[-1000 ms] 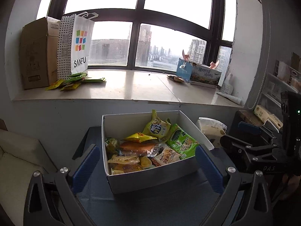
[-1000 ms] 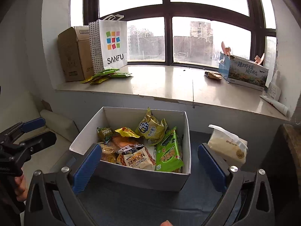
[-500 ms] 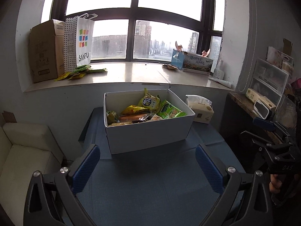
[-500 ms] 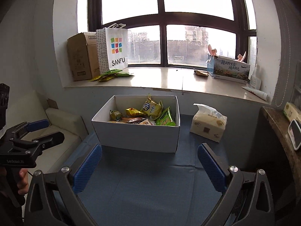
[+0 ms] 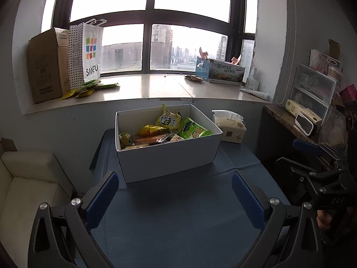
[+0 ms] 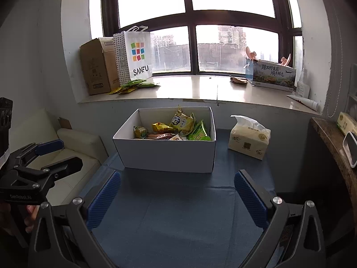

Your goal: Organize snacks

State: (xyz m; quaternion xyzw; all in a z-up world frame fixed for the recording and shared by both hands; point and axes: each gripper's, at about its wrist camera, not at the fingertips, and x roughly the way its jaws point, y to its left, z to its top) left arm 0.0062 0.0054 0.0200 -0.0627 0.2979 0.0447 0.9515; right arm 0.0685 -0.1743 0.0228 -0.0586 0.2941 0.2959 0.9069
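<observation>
In the left wrist view, our left gripper (image 5: pixel 175 197) has pulled back from the white box (image 5: pixel 169 159), which now looks smaller; its fingers gape wide, empty. The snack packets (image 5: pixel 165 129) lie inside the box on the bench (image 5: pixel 178 212).

In the right wrist view, our right gripper (image 6: pixel 176 197) has likewise retreated, spread wide and empty. The near wall hides the lower packets; labels are unreadable.

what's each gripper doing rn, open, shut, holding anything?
Left gripper: open, holding nothing, short of the white snack box.
Right gripper: open, holding nothing, over the blue mat.
</observation>
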